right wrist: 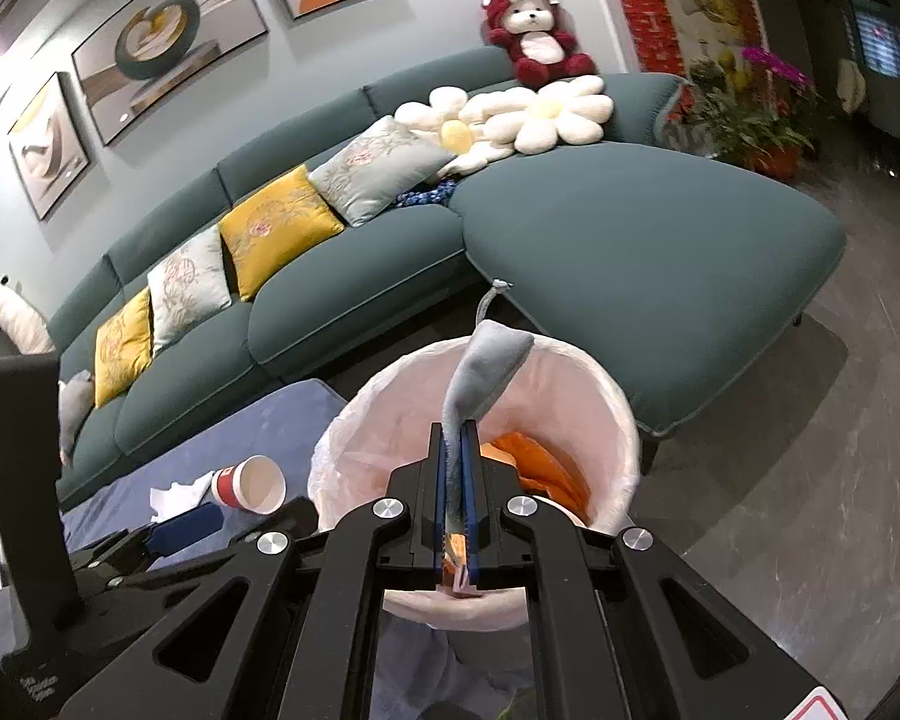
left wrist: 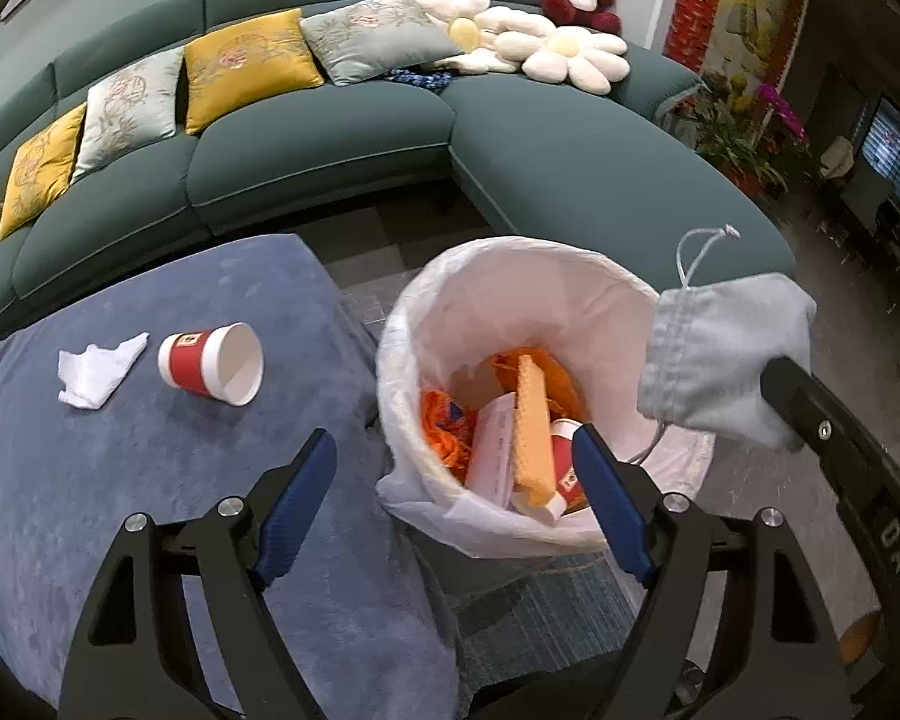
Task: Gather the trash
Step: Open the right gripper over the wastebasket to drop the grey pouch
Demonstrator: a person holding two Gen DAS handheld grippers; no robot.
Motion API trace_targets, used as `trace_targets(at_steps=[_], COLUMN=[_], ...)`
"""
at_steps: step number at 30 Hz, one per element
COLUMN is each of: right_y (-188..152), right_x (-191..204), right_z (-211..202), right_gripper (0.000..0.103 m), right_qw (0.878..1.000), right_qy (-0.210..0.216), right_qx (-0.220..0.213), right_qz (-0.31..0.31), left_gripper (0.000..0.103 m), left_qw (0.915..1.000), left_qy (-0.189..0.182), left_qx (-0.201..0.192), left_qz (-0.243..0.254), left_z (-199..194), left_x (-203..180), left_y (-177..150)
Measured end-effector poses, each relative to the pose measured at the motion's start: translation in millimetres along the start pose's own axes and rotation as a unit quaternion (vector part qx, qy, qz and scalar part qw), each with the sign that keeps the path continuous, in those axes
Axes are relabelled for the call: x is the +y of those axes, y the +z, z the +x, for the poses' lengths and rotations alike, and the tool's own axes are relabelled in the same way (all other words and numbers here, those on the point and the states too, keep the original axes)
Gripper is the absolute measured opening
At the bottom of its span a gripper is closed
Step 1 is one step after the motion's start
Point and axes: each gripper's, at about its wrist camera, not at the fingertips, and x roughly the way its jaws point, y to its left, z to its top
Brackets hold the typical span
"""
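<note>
A white-lined trash bin [left wrist: 510,276] stands beside a blue-covered table [left wrist: 90,480]; it holds orange scraps, a yellow sponge-like slab, papers and a red cup. My right gripper [right wrist: 455,438] is shut on a light grey drawstring pouch [right wrist: 486,372] and holds it over the bin [right wrist: 618,450]; the pouch also shows in the left wrist view [left wrist: 726,354]. My left gripper [left wrist: 456,504] is open and empty, straddling the bin's near rim. On the table lie a red paper cup [left wrist: 210,363] on its side and a crumpled white tissue [left wrist: 96,369].
A curved dark green sofa [left wrist: 330,168] with yellow and grey cushions, flower pillows and a red plush bear runs behind the table. Potted flowers [left wrist: 744,126] and a dark cabinet stand at the right. Grey floor surrounds the bin.
</note>
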Motion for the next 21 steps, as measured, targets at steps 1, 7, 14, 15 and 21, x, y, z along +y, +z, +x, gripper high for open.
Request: trace_targets(at_steps=[1,7,14,15,21], right_y=[1.7,6.4,16.3,16.8,13.9], right_x=[3.1,18.0,32.0,35.3,64.2], right_z=[2.9,14.4,7.1,5.4,-0.3], right_gripper=[0.006,0.011,0.032,0.032,0.036], right_qw=[1.0,1.0,1.0,1.0,0.999], right_qy=[0.0,-0.007,-0.013,-0.011,0.003], right_qx=[0.001,0.006,-0.016,-0.017,-0.016], right_qz=[-0.005,-0.021,-0.015,-0.016,-0.039], left_gripper=[0.077,0.077,0.078,0.079,0.08], left_qw=[1.0,0.9996,0.9982,0.998,0.9965], left_qy=[0.001,0.014,0.018,0.018,0.02], left_qx=[0.0,0.005,0.007,0.006,0.0], left_qz=[-0.003,-0.025,-0.056,-0.061,-0.081], left_z=[-0.3,-2.2,-9.3,-11.2,-21.3], left_x=[4.1,31.9,62.8,67.3,87.9], left_y=[-0.3,-5.8,-11.8,-12.6,-16.4])
